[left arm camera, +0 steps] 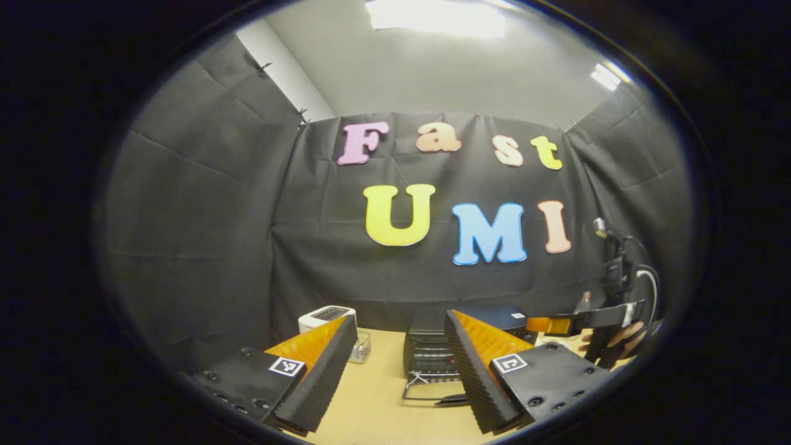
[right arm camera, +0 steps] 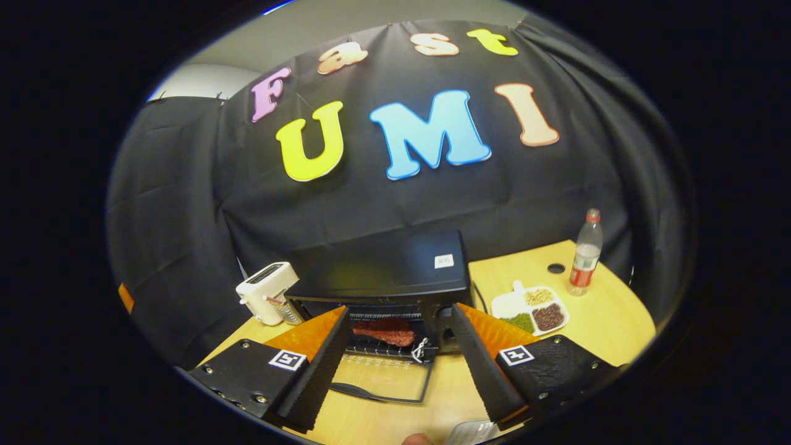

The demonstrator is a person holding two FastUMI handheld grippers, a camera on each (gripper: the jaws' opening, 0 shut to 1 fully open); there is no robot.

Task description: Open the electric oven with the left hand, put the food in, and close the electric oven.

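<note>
The right tool (right arm camera: pixel 398 364) hung spread and empty above the tabletop (right arm camera: pixel 612 321), facing the oven (right arm camera: pixel 386 272), whose door (right arm camera: pixel 386 377) lay folded down between its fingers, the food (right arm camera: pixel 384 332) on the rack inside. The left tool (left arm camera: pixel 400 371) was likewise spread and empty, the oven (left arm camera: pixel 429 352) just ahead.

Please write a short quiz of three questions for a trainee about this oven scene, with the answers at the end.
1. True or false: the oven door is closed.
2. What lies on the rack inside the electric oven?
A. a bottle
B. a reddish piece of food
C. nothing
3. Fill in: the divided plate with beans stands between the oven and the ____.

Key
1. False. The door is folded down flat toward the table.
2. B. The food lies on the rack.
3. Bottle.
Both grippers, left gripper and right gripper, are open and hold nothing.
</note>
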